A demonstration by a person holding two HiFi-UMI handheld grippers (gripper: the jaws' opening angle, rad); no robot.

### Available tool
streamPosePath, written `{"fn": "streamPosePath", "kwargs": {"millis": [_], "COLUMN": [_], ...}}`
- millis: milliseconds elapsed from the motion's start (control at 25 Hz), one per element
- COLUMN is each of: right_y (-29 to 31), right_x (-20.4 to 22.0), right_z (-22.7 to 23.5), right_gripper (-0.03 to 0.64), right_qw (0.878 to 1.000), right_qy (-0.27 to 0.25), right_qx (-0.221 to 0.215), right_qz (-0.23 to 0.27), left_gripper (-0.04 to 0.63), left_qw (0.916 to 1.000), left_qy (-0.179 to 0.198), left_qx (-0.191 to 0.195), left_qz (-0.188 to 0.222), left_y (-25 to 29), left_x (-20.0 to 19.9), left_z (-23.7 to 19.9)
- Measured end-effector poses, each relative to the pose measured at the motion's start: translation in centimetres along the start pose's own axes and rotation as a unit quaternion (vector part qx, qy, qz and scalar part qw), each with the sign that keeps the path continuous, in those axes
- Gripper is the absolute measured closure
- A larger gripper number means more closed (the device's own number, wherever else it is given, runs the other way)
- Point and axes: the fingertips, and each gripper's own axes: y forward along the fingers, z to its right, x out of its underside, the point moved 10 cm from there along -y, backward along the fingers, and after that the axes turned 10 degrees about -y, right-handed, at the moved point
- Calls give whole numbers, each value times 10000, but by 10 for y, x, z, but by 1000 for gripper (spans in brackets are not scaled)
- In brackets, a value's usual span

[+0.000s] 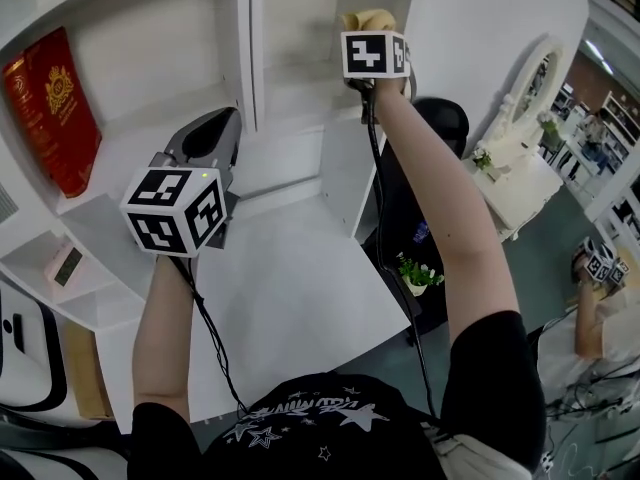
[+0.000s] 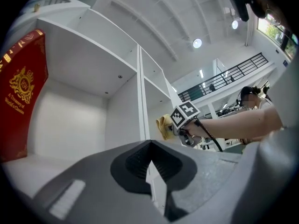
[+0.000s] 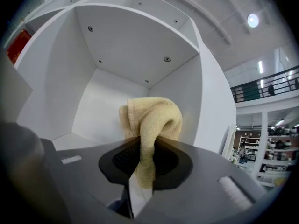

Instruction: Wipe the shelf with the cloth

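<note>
The yellow cloth (image 3: 153, 120) hangs bunched and folded over between the jaws of my right gripper (image 3: 142, 149), which is shut on it. That gripper is raised inside a white shelf compartment (image 3: 126, 45), with the cloth close to its back wall. In the head view the cloth (image 1: 368, 18) pokes out above the right gripper's marker cube (image 1: 375, 54) at the upper shelf. My left gripper (image 1: 224, 120) is held lower, in front of the neighbouring compartment, shut with nothing in it (image 2: 150, 146). The left gripper view also shows the cloth (image 2: 164, 127) from the side.
A red book (image 1: 48, 108) leans at the left of the wide shelf compartment (image 2: 70, 120). A vertical divider (image 1: 250, 38) separates the two compartments. A small pink device (image 1: 67, 265) sits on a lower shelf. A white desk top (image 1: 290, 288) lies below; a potted plant (image 1: 420, 274) is to its right.
</note>
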Motion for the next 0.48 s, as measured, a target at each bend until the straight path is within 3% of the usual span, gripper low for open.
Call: {"fn": "streamPosePath", "kwargs": {"millis": [480], "right_y": [-30], "right_x": [13], "right_z": [6], "right_gripper": [532], "right_qw": [9996], "right_qy": [32], "right_qx": [223], "right_qz": [-152], "left_gripper": [592], "left_qw": [9998], "left_qy": [-90], "left_qx": [142], "left_qz": [-111], "left_y": [-18], "left_x": [6], "left_z": [3]}}
